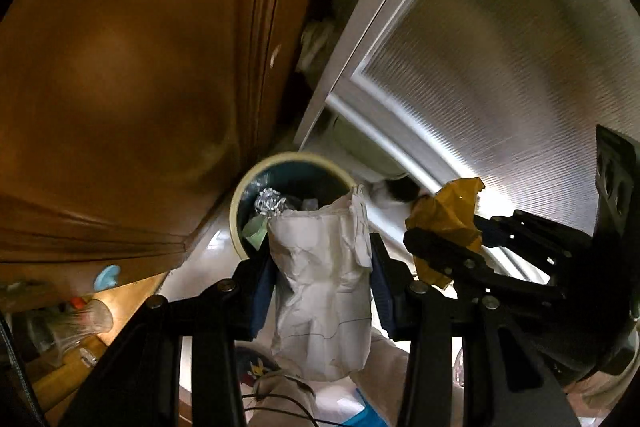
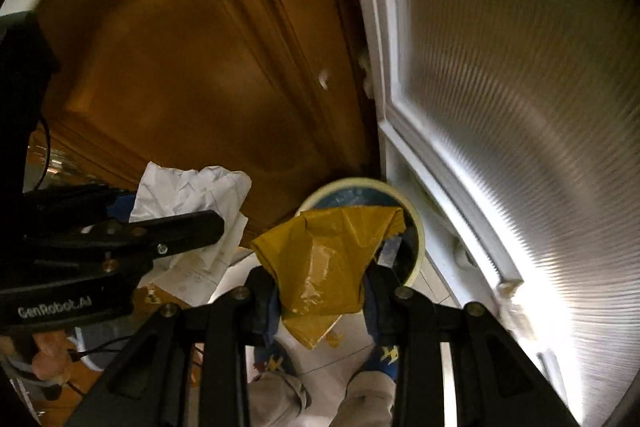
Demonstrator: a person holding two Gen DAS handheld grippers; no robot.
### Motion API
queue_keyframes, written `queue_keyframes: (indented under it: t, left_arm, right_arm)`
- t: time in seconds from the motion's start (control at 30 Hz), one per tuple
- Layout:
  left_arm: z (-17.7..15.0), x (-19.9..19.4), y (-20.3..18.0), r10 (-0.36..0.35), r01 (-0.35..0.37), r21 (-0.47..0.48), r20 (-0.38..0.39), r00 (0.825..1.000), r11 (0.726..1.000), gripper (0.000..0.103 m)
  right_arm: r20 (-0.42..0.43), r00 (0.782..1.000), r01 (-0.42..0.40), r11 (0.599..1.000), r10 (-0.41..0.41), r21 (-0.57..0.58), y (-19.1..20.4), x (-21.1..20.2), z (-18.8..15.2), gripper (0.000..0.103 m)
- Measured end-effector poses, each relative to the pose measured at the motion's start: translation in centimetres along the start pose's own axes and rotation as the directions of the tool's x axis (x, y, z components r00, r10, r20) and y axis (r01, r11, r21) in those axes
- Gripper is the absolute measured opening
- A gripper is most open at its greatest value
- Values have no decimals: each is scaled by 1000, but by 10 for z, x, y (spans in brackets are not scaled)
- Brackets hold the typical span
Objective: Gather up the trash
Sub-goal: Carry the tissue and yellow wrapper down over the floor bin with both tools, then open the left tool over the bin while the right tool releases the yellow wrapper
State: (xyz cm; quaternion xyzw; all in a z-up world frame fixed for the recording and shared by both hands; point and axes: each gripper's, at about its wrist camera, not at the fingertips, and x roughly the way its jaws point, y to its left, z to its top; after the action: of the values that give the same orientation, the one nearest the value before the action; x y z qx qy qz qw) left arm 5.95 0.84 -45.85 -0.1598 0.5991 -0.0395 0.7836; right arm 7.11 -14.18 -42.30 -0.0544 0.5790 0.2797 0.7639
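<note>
1. While both grippers pointed steeply down toward the floor, the left gripper (image 1: 322,279) was clamped on a crumpled white paper (image 1: 320,291), its blue pads pressed against the paper's two sides.
2. That paper stood upright between the fingers, its top edge reaching in front of the near rim of the trash bin (image 1: 256,179) in the left wrist view.
3. The right gripper (image 2: 320,291) was closed on a crumpled yellow wrapper (image 2: 320,247), glossy and creased, with one corner hanging below the pads.
4. Seen from the right wrist, the wrapper covered much of the bin's mouth, and only the pale rim and a dark blue inner wall showed around it.
5. The bin was round, with a cream rim, and stood on a light tiled floor (image 2: 352,331) in the corner between a brown wooden door (image 1: 132,87) and a white-framed panel of ribbed frosted glass (image 1: 500,67).
6. Inside the bin lay a ball of crumpled foil (image 1: 270,205) and a pale green scrap (image 1: 254,229), beside other pieces too dim to tell.
7. Each gripper appeared in the other's view: the right one, with its yellow wrapper, sat to the right in the left wrist view, and the left one, with its white paper, sat to the left in the right wrist view.
8. Below the right gripper showed the person's light trouser legs (image 2: 360,399) and blue footwear with a yellow pattern (image 2: 386,357).
9. Both views were blurred, most strongly across the glass panel.
</note>
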Motion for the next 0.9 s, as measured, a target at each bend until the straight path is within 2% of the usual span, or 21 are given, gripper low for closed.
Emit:
queue_keyframes:
  t: [0.2,0.37,0.5,0.57,0.63,0.7,0.9]
  left_arm:
    - [4,68,21,-37,37,-2,-26,999,999,45]
    - [5,115,34,-31,32,30,-46,998,999,49]
    - [2,141,39,-8,10,28,-58,998,1000,62]
    - [-1,146,41,-13,14,28,-55,998,999,69]
    - [-5,148,42,-11,12,30,-53,999,999,80]
    - [-9,147,41,-8,9,31,-53,999,999,86]
    - [-13,136,41,20,-19,26,-45,999,999,88]
  right_arm:
    - [-27,1000,13,995,-11,95,-29,68,-17,35]
    - [-44,998,36,997,-33,67,-40,120,-26,40]
    - [-65,998,9,998,-5,64,-49,149,-30,48]
    - [-64,998,22,998,-18,52,-52,156,-32,54]
    - [-59,998,29,998,-26,48,-51,162,-32,54]
    - [-52,998,36,998,-33,53,-52,164,-34,56]
    - [-42,998,43,997,-40,57,-49,162,-34,62]
